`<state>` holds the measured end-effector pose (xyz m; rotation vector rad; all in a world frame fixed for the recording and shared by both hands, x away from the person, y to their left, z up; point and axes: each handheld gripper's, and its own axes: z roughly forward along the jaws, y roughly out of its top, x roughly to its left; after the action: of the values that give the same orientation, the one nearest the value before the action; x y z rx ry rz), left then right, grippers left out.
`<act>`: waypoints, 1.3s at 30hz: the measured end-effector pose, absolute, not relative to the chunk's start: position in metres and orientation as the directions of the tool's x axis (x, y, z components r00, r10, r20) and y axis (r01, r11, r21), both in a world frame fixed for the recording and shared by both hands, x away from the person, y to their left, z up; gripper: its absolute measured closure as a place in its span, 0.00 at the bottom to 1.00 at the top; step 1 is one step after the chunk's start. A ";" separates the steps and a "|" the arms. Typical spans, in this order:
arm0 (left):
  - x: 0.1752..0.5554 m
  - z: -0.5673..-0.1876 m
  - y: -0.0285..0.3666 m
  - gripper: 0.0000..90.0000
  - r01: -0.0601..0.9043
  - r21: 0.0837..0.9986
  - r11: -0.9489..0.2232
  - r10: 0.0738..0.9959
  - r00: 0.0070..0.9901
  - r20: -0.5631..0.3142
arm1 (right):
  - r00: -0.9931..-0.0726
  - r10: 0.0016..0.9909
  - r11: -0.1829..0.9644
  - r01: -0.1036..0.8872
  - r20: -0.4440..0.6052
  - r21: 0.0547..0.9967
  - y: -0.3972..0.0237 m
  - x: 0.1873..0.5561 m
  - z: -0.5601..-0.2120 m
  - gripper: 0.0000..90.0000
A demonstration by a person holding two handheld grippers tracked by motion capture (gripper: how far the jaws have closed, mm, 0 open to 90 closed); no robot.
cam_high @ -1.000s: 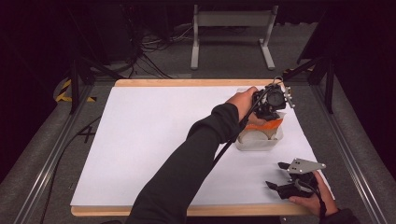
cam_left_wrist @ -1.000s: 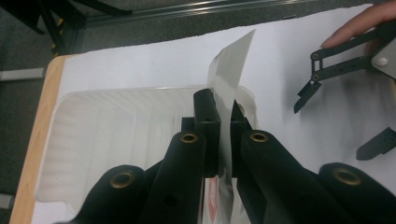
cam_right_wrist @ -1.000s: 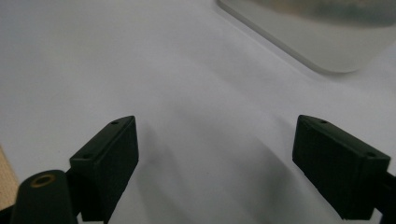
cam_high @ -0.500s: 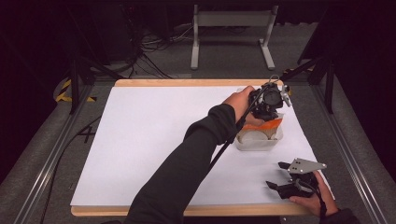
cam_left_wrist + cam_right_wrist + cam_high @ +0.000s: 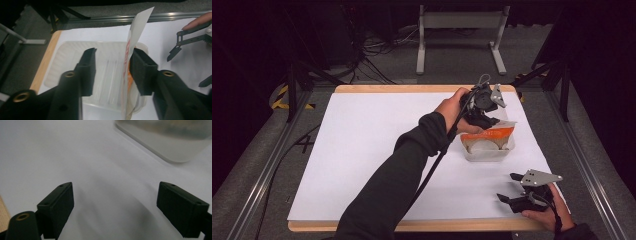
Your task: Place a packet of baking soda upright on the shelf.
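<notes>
Fingers of the left gripper (image 5: 112,72) now stand apart around the peeled film (image 5: 132,50) (probably just released) above the tray (image 5: 487,150); right gripper (image 5: 524,192) rests open.

Clear tray (image 5: 488,150), orange-white lid film (image 5: 495,132) upturned

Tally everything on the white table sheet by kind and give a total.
Clear plastic container: 1
Orange-and-white peeled film lid: 1
Handheld grippers: 2, left gripper and right gripper
Total: 4

Clear ribbed tray (image 5: 486,152), orange-white film (image 5: 496,132); black tools, white table (image 5: 362,150).
</notes>
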<state>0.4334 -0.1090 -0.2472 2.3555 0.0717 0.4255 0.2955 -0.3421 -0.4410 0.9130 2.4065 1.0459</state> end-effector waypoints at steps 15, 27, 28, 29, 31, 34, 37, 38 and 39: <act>0.414 -0.250 -0.042 0.33 -0.051 0.751 -0.658 0.256 0.923 0.287 | -0.727 0.683 0.524 0.414 -0.077 0.744 -0.340 0.297 -0.441 0.17; 0.400 -0.271 0.015 0.27 -0.014 0.775 -0.632 0.322 0.904 0.280 | -0.731 0.677 0.526 0.403 -0.083 0.749 -0.338 0.298 -0.439 0.17; 0.399 -0.274 0.019 0.26 -0.008 0.774 -0.633 0.329 0.902 0.279 | -0.731 0.677 0.526 0.402 -0.083 0.750 -0.338 0.298 -0.438 0.17; 0.398 -0.278 0.026 0.26 -0.008 0.772 -0.635 0.334 0.899 0.284 | -0.731 0.677 0.526 0.401 -0.084 0.750 -0.338 0.298 -0.438 0.17; 0.398 -0.285 0.037 0.25 0.000 0.775 -0.632 0.345 0.896 0.281 | -0.727 0.681 0.526 0.401 -0.088 0.750 -0.338 0.299 -0.438 0.17; 0.401 -0.297 0.055 0.24 0.037 0.789 -0.613 0.382 0.888 0.255 | -0.724 0.683 0.525 0.397 -0.094 0.753 -0.338 0.299 -0.437 0.17; 0.401 -0.309 0.071 0.22 0.062 0.785 -0.616 0.407 0.878 0.250 | -0.724 0.682 0.525 0.392 -0.099 0.756 -0.337 0.299 -0.436 0.17; 0.401 -0.313 0.076 0.22 0.072 0.784 -0.616 0.418 0.874 0.248 | -0.723 0.683 0.526 0.390 -0.102 0.756 -0.337 0.299 -0.436 0.17; 0.401 -0.317 0.081 0.22 0.081 0.784 -0.616 0.427 0.870 0.246 | -0.724 0.683 0.525 0.390 -0.101 0.757 -0.337 0.299 -0.436 0.17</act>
<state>0.4011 0.0810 -0.3167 2.1974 0.3656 0.5267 0.2987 -0.3374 -0.4359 0.8825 2.3816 1.0404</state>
